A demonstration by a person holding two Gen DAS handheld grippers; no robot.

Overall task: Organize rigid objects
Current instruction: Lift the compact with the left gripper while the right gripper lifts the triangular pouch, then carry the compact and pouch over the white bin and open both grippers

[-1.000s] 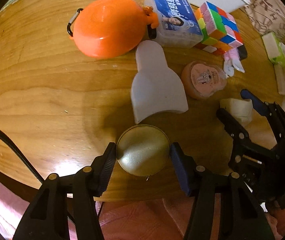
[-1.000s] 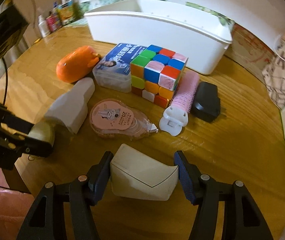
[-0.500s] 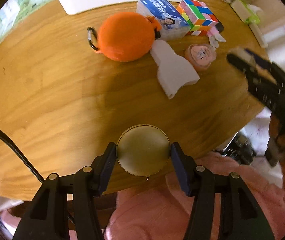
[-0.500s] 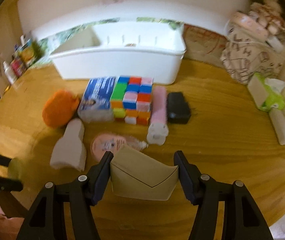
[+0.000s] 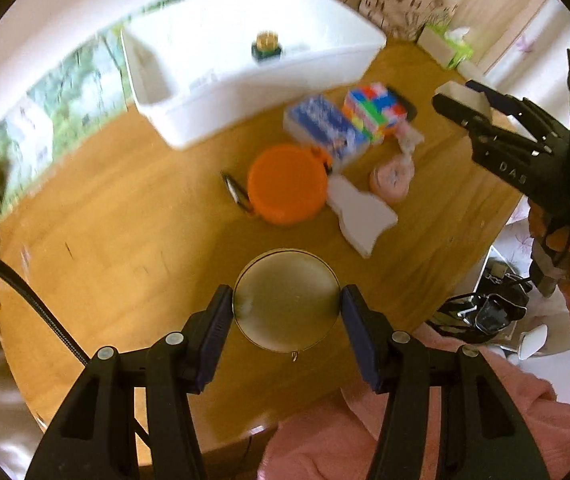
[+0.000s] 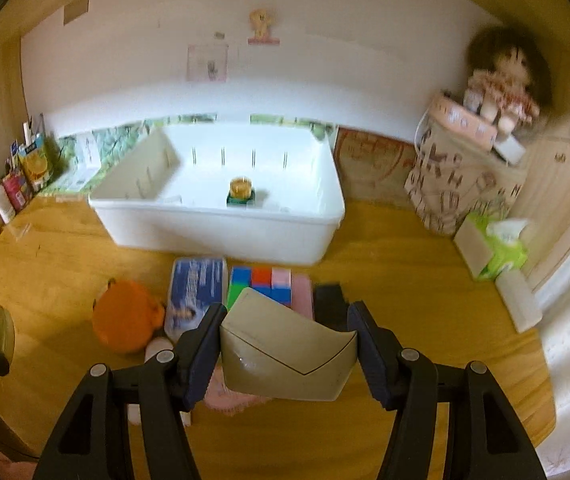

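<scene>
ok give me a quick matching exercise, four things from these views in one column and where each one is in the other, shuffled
Things:
1. round gold tin
2. cream box
3. small jar
4. orange case

Places:
A. inside the white bin
B. lying on the wooden table
C. between the left gripper pads
D. between the right gripper pads

Pairs: 1-C, 2-D, 3-A, 4-B

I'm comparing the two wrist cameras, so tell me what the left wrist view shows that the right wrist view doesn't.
Only the left wrist view shows the left gripper clamped on the round gold tin, plus a pink sleeve. Only the right wrist view shows the right gripper gripping the beige case up close, and the doll. Both show the white bin, orange case and colour cube.
</scene>
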